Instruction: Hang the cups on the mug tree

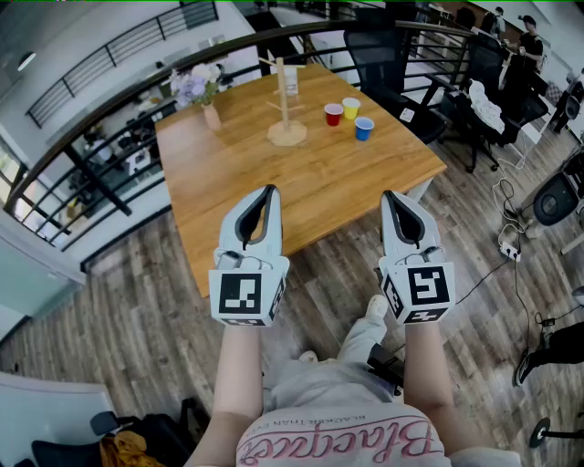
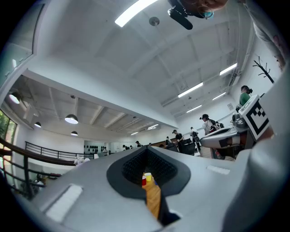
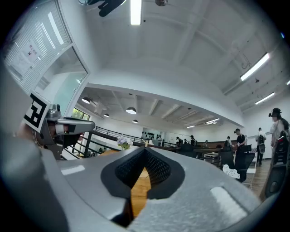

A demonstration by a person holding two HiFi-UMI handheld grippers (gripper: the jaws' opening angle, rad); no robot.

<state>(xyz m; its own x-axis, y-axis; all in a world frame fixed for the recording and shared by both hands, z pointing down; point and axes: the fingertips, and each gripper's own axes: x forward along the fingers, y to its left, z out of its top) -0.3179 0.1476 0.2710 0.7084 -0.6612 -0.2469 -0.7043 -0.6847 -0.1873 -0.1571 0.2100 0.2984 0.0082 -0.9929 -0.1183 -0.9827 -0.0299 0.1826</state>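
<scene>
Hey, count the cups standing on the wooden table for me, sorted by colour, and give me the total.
red cup: 1
yellow cup: 1
blue cup: 1
Total: 3

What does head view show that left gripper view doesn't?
Head view only: the mug tree standing on the table, the plank floor, and the left tongs and right tongs seen from above, both shut and empty.
Left gripper view only: the ceiling with its strip lights and pendant lamps.
Both: the red cup and yellow cup on the wooden tabletop. The left gripper view shows them only through the gap behind its shut tongs.
</scene>
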